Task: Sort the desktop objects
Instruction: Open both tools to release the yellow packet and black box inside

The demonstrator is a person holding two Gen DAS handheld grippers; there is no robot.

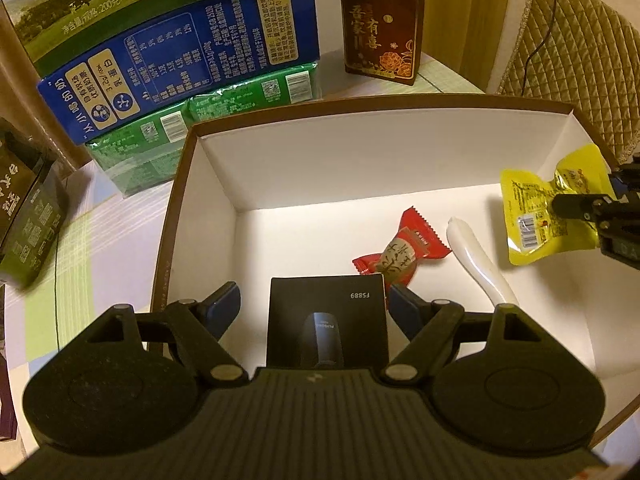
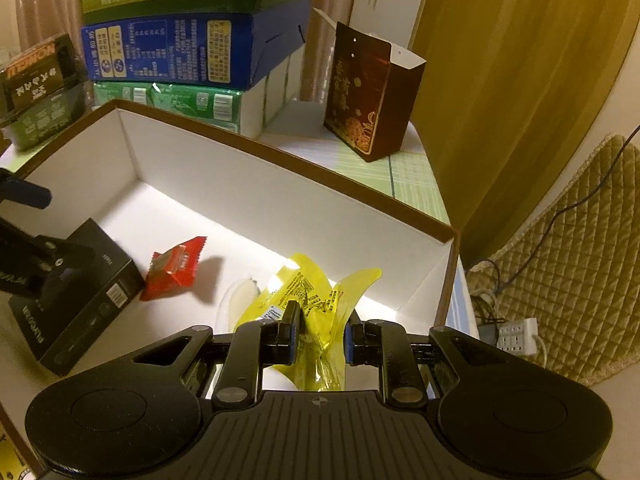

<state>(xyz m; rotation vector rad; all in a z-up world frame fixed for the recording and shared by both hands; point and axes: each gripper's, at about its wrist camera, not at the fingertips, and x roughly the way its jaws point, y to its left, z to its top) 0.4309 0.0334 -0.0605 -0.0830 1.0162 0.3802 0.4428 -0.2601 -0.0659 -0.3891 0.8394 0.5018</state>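
A white-lined cardboard box (image 1: 304,176) lies open on the table. Inside it lie a black box (image 1: 328,320), a red candy (image 1: 400,256) and a white spoon (image 1: 480,260). My left gripper (image 1: 316,304) is open, its fingers either side of the black box, which rests on the floor of the cardboard box. My right gripper (image 2: 320,338) holds a yellow snack packet (image 2: 316,304) over the right part of the cardboard box (image 2: 280,196). The packet also shows in the left wrist view (image 1: 548,208). The black box (image 2: 76,300), candy (image 2: 176,268) and spoon (image 2: 240,300) show there too.
Stacked blue, green and white cartons (image 1: 180,60) stand behind the cardboard box. A dark red gift bag (image 1: 380,28) stands at the back right. A dark green box (image 1: 28,208) is at the left. A quilted chair (image 2: 568,260) and a power strip (image 2: 516,334) are to the right.
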